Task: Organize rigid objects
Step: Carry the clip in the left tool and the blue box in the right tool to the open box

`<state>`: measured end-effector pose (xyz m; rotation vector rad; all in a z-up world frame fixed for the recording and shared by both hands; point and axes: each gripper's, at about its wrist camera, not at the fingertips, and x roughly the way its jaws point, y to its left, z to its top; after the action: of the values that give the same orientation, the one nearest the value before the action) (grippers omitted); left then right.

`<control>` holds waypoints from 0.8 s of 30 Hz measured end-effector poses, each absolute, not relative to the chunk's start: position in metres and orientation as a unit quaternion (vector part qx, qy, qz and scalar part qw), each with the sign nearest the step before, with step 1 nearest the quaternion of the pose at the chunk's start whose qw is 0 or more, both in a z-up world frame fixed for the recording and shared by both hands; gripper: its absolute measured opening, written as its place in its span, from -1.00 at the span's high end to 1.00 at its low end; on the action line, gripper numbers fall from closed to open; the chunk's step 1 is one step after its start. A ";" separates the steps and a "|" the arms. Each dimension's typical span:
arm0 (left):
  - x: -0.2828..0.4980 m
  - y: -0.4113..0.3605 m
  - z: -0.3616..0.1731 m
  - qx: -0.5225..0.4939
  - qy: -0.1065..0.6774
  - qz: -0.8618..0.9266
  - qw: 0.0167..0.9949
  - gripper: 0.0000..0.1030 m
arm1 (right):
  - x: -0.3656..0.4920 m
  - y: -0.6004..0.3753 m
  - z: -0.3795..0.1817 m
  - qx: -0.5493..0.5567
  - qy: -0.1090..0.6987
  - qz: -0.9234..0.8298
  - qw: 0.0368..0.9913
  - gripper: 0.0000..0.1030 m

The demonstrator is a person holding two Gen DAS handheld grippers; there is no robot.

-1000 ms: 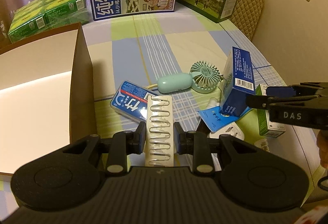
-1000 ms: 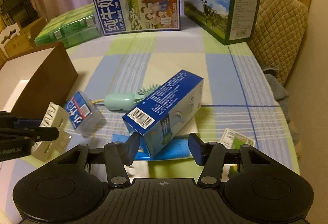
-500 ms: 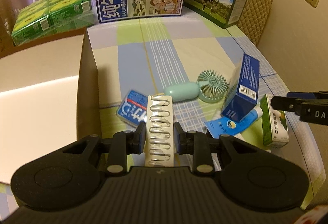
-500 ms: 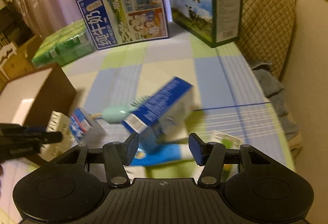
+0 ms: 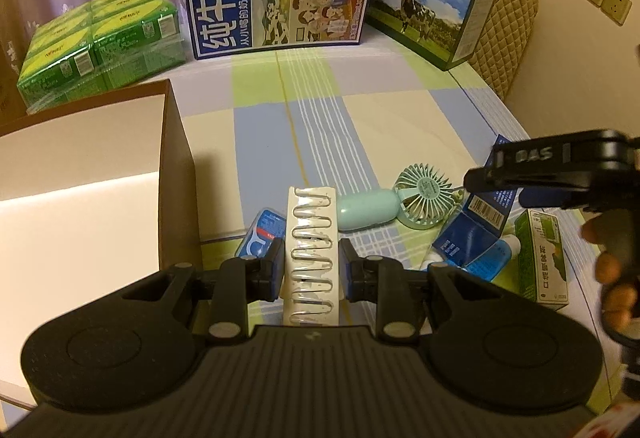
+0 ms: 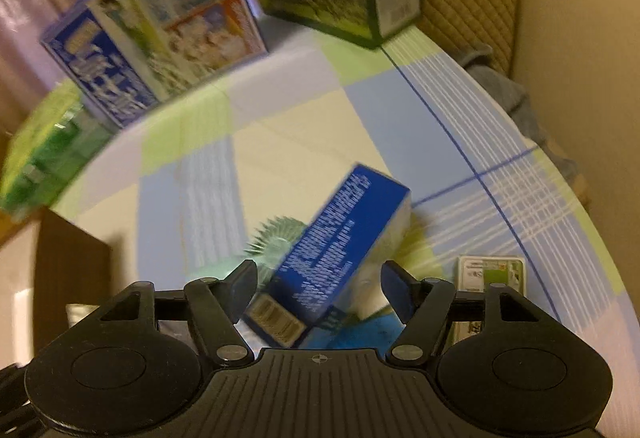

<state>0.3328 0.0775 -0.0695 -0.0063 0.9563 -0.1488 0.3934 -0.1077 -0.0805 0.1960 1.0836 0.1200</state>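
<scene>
In the left wrist view, the left gripper is sitting at centre bottom, clamping a white blister strip that is standing upright between its pads. A brown cardboard box is filling the left of the frame. A mint handheld fan is lying right of centre on the checked tablecloth, and a person's hand is gripping the right gripper at the right edge.

In the right wrist view, blurred, the right gripper is standing with its jaws apart, having just been opening; a tilted blue carton is lying between them, the pads not pressing it. A green-and-white carton is lying lower right.
</scene>
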 end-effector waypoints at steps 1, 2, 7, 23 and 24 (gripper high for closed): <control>0.333 0.078 -0.070 -0.004 0.461 -0.072 0.885 0.54 | 0.395 -0.108 -0.085 0.090 0.520 0.052 0.848 -0.27; 0.333 0.079 -0.071 -0.005 0.462 -0.072 0.884 0.55 | 0.394 -0.110 -0.087 0.088 0.524 0.052 0.845 -0.26; 0.333 0.081 -0.072 -0.007 0.464 -0.070 0.883 0.55 | 0.386 -0.114 -0.084 0.061 0.512 0.082 0.853 0.21; 0.325 0.085 -0.052 -0.011 0.432 -0.072 0.899 0.54 | 0.347 -0.113 -0.033 0.063 0.451 0.161 0.876 0.29; 0.323 0.087 -0.049 -0.012 0.429 -0.071 0.901 0.54 | 0.343 -0.110 -0.029 0.066 0.446 0.168 0.876 0.29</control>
<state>0.3235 0.0870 -0.0488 -0.0251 0.8871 -0.1465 0.3435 -0.1098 -0.0292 0.1368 0.9317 0.3509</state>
